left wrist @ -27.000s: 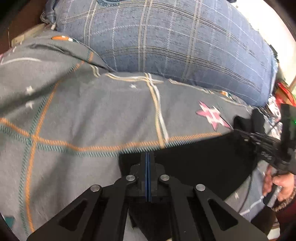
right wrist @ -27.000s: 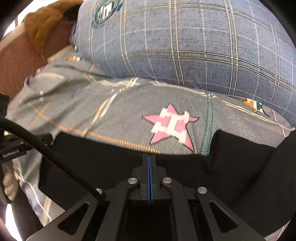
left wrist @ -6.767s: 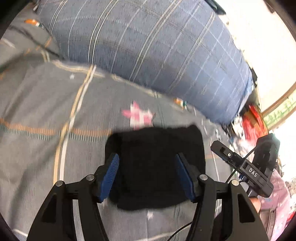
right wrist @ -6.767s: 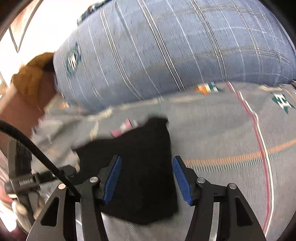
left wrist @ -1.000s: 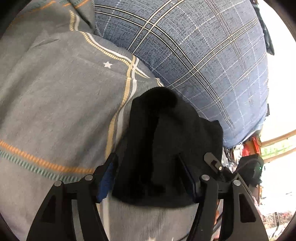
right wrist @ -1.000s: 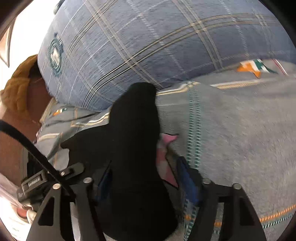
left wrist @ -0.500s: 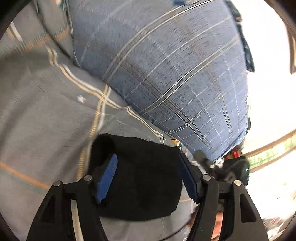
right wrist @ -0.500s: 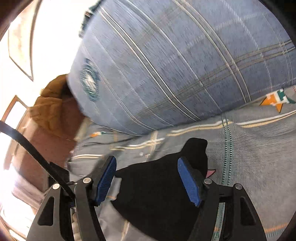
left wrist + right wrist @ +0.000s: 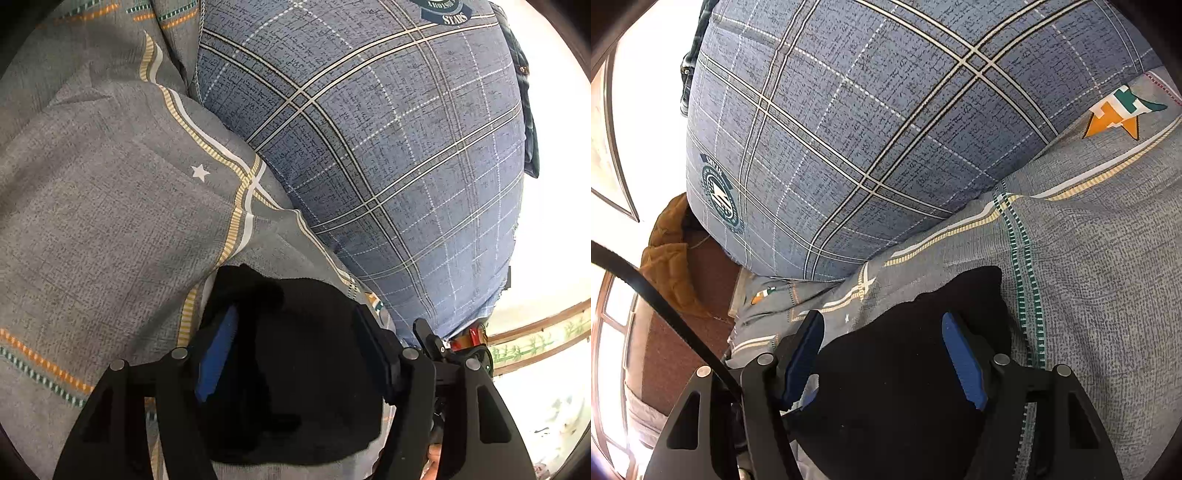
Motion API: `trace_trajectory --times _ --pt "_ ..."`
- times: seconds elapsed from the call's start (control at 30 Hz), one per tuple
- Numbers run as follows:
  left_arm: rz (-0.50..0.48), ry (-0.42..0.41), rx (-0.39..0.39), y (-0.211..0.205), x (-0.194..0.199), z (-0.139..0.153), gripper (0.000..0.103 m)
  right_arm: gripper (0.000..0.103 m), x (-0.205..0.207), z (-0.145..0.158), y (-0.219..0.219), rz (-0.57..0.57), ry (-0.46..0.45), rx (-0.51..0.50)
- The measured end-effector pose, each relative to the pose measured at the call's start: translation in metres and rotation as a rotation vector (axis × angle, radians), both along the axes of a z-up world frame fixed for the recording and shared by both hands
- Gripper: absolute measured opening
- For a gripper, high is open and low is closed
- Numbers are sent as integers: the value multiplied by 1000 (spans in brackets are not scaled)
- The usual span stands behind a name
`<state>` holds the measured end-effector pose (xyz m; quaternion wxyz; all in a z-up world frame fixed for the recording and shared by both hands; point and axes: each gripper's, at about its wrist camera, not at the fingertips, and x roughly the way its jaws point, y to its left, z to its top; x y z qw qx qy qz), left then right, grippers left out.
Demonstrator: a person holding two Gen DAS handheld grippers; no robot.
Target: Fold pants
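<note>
The black pants (image 9: 303, 373) lie folded into a compact bundle on the grey patterned bedsheet (image 9: 110, 221), close to a big blue plaid pillow (image 9: 388, 129). My left gripper (image 9: 295, 350) is open, its blue-padded fingers straddling the bundle without pinching it. In the right wrist view the same pants (image 9: 901, 387) lie between the fingers of my open right gripper (image 9: 882, 354), with the plaid pillow (image 9: 868, 110) just beyond. The near part of the bundle is hidden under both grippers.
The right gripper's body (image 9: 454, 347) shows at the lower right of the left wrist view. A brown garment (image 9: 668, 254) lies left of the pillow over a dark red surface. A black cable (image 9: 665, 302) crosses the right wrist view. Bright windows lie beyond.
Both grippers have dropped closer to the folded pants and stay open around them. The bundle has settled flat by the pillow after being pushed up a second ago.
</note>
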<state>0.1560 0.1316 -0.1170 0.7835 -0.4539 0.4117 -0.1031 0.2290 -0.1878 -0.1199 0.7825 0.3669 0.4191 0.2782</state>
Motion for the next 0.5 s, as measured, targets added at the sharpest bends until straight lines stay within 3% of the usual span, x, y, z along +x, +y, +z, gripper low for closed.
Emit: trace_trajectory --times 0.23,0.43,0.5 --pt "-18 15 123 -1 -49 28 65 73 -72 40 -25 -58 -124 -163" --pt "-41 19 375 -39 -116 45 65 74 -157 44 -29 -95 -190 -362" --pt "-2 -5 508 -53 -140 58 65 74 -177 44 -27 -102 -208 -411"
